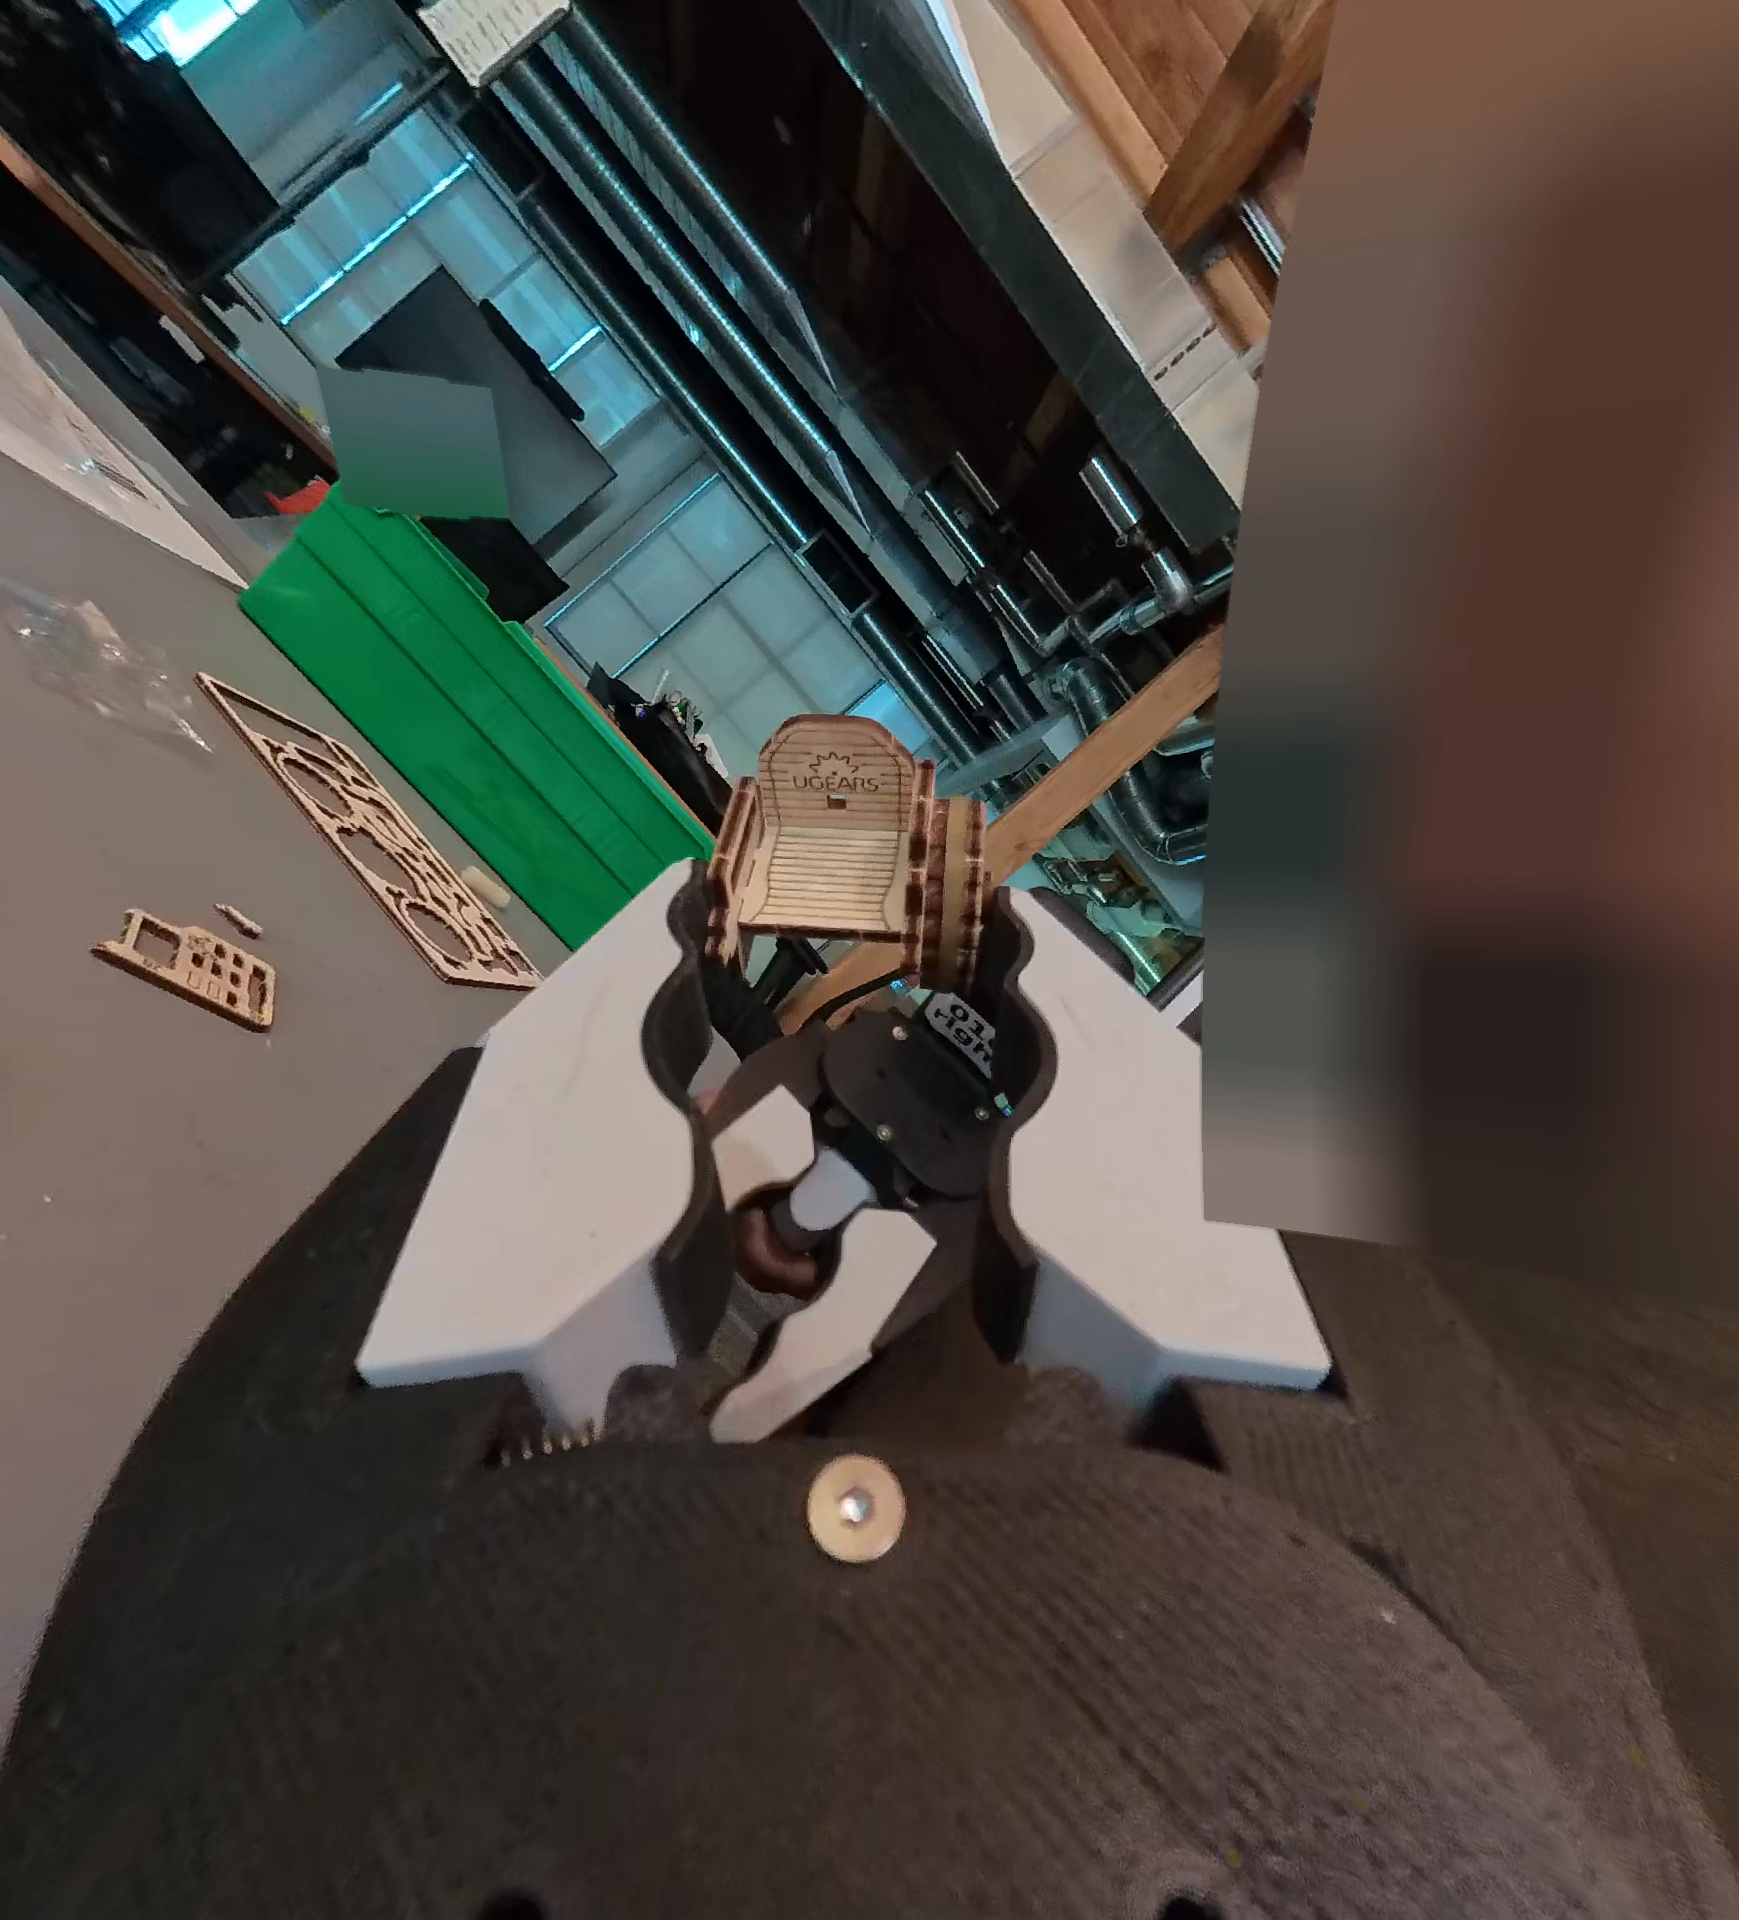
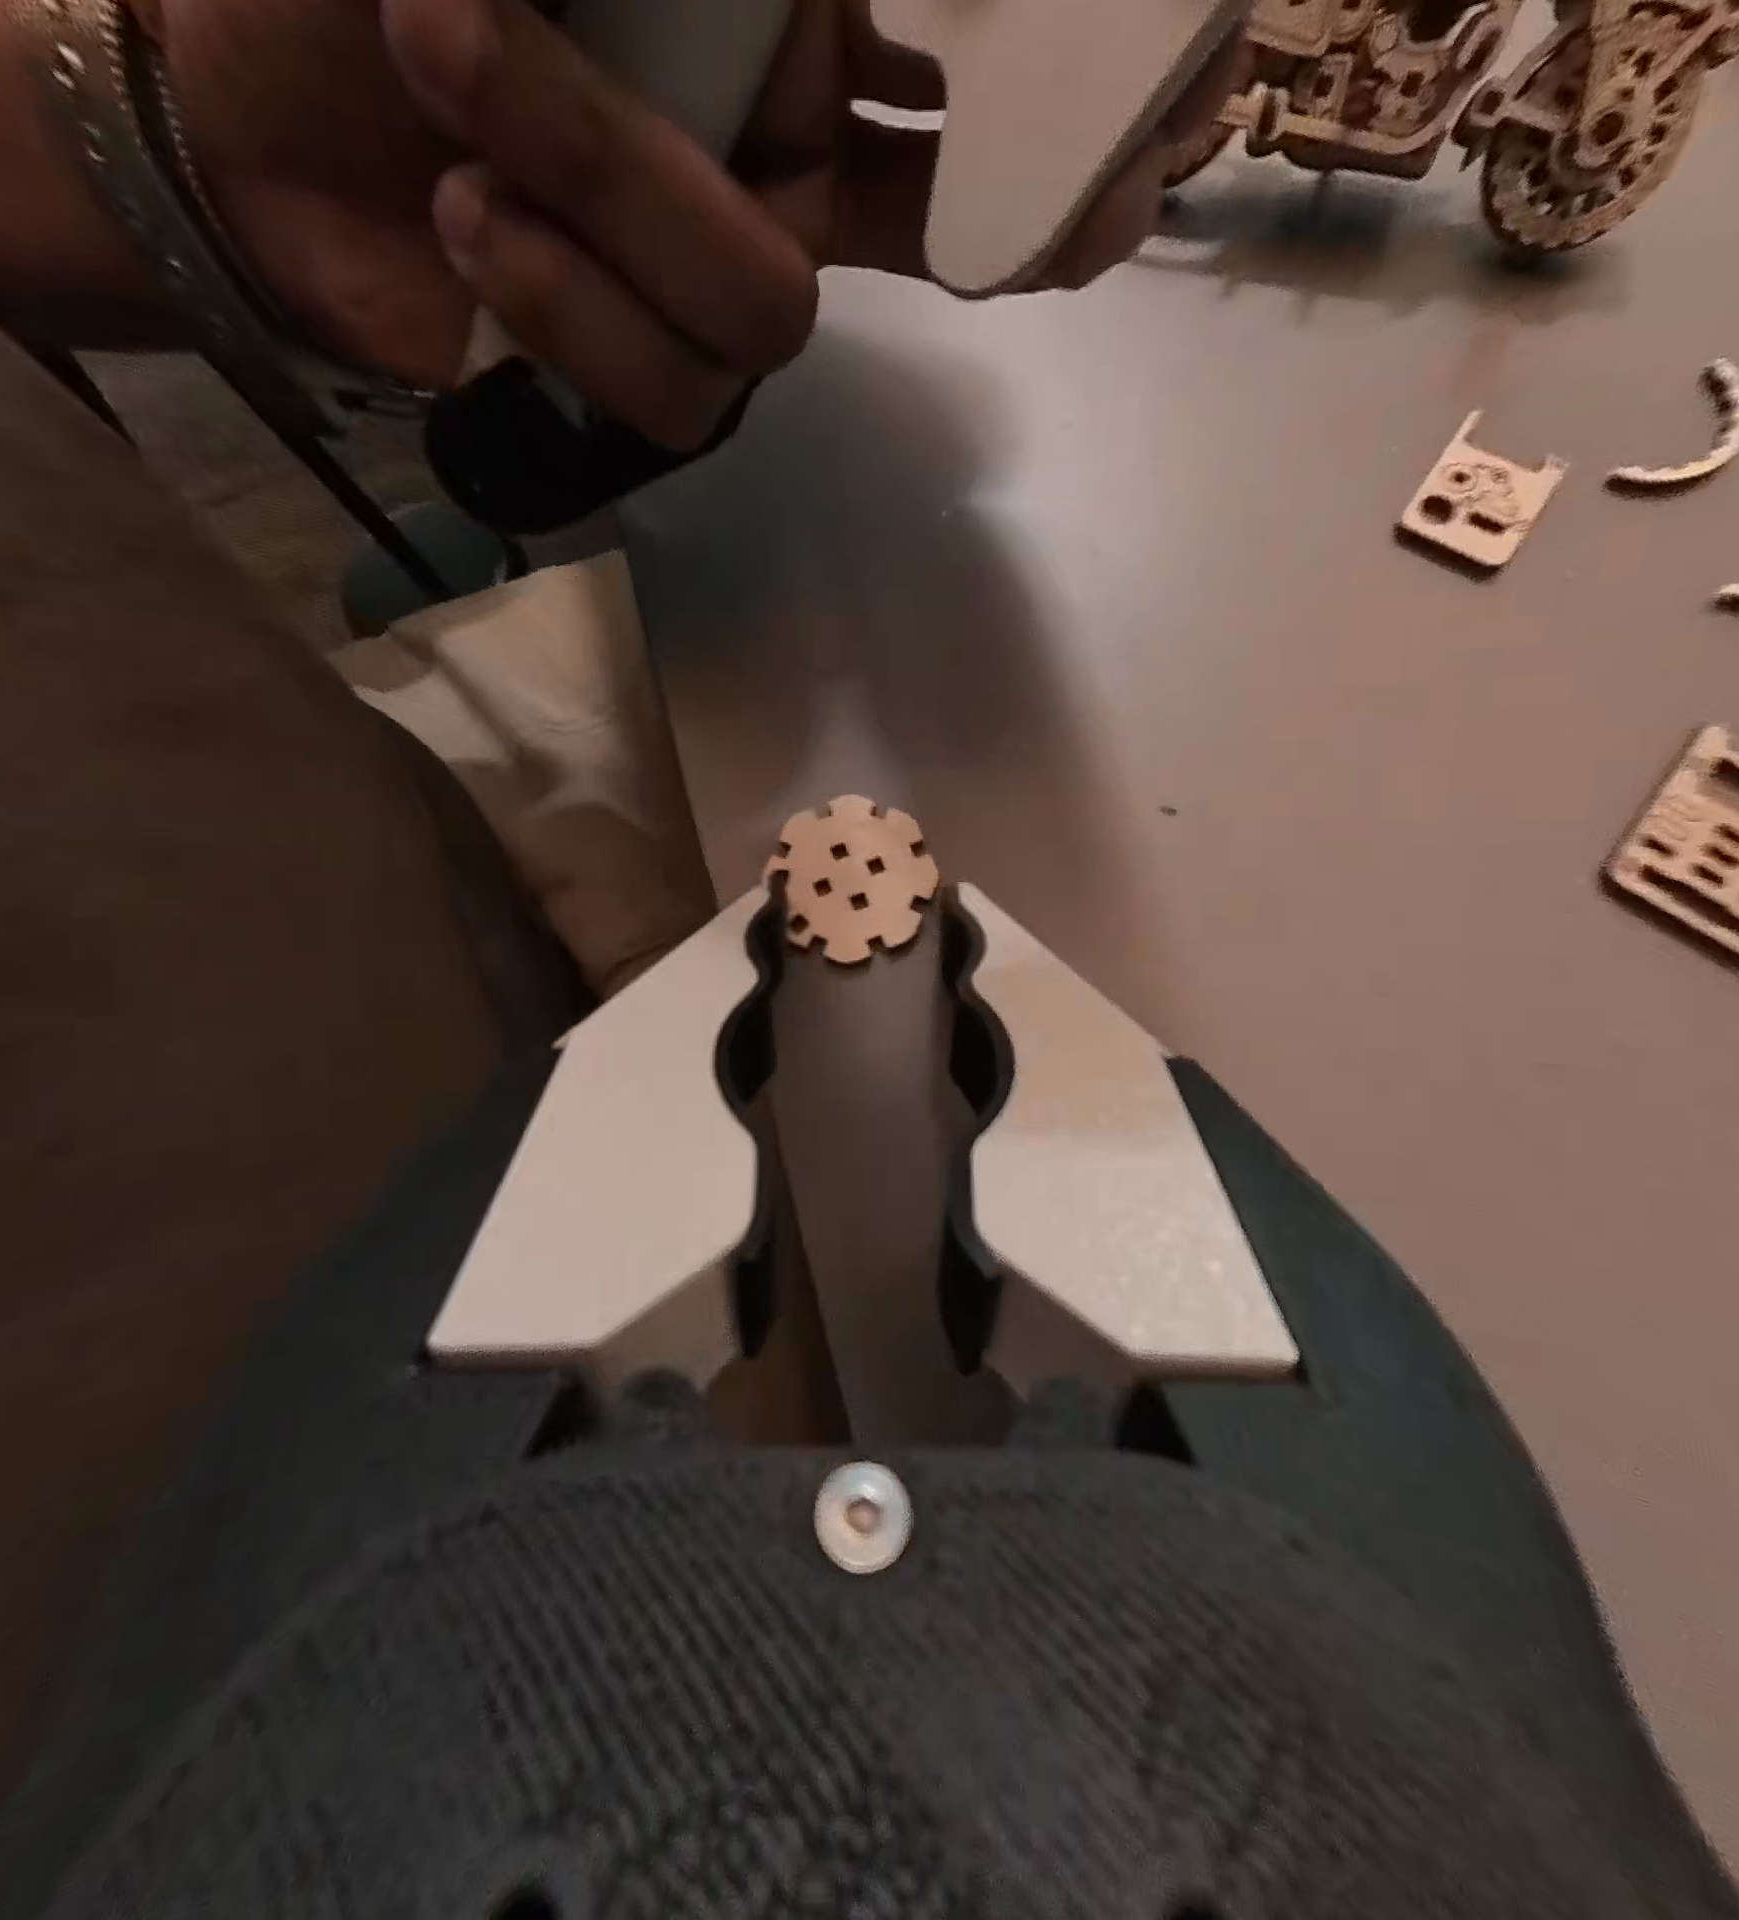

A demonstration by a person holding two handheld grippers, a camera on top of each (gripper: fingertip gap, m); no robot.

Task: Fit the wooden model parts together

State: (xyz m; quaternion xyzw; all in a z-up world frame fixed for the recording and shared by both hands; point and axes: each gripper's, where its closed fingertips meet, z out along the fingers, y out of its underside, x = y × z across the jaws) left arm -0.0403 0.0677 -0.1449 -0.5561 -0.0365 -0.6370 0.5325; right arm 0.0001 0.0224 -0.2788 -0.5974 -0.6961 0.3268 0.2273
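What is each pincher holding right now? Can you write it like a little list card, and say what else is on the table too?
left gripper: shut on wooden seat piece, lifted off the table
right gripper: shut on round notched wooden disc, flat, with small square holes
table: grey
loose on table: cut-out wooden sheet, small flat wooden panels
wooden motorbike model: stands at the far edge of the right view
joined yet: no, the two held parts are apart
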